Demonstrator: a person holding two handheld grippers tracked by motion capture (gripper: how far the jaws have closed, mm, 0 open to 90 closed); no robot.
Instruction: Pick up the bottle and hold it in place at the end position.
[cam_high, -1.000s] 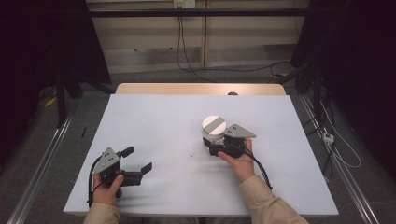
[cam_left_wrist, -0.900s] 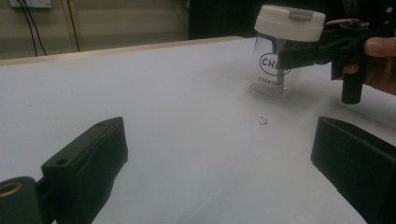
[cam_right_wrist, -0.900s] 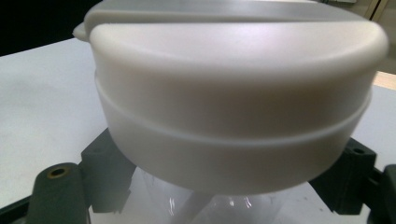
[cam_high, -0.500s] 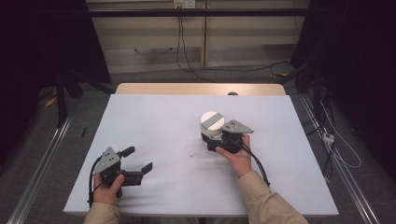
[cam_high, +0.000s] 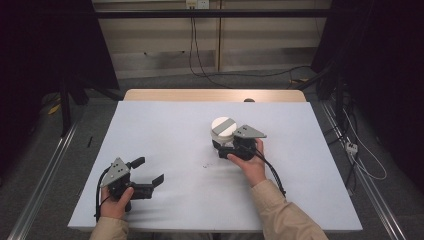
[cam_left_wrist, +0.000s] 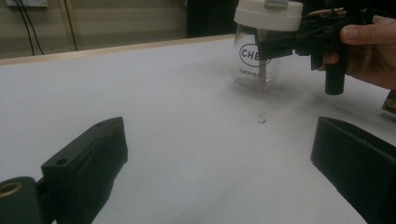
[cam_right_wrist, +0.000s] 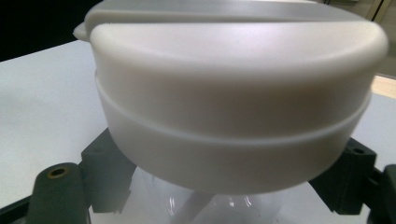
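Note:
A clear glass jar (cam_high: 223, 128) with a white lid and dark lettering stands upright on the white table (cam_high: 165, 125). My right gripper (cam_high: 221, 143) is shut on the jar's glass body just under the lid, one jaw on each side. The right gripper view has the lid (cam_right_wrist: 233, 93) close up, with my right gripper (cam_right_wrist: 224, 189) under it and the glass between the jaws. The left gripper view shows the jar (cam_left_wrist: 259, 60) ahead, held by the right gripper (cam_left_wrist: 280, 44). My left gripper (cam_high: 150, 170) rests open near the table's front left, nothing between its jaws (cam_left_wrist: 219, 154).
A few small dark specks (cam_high: 205, 165) lie on the table in front of the jar. A wooden strip (cam_high: 215, 95) runs along the far edge of the table. Cables (cam_high: 200, 55) trail on the floor behind, and metal rails (cam_high: 45, 170) flank the table.
The right gripper and the jar have shifted a little to the left and away from the person. The left gripper has stayed put.

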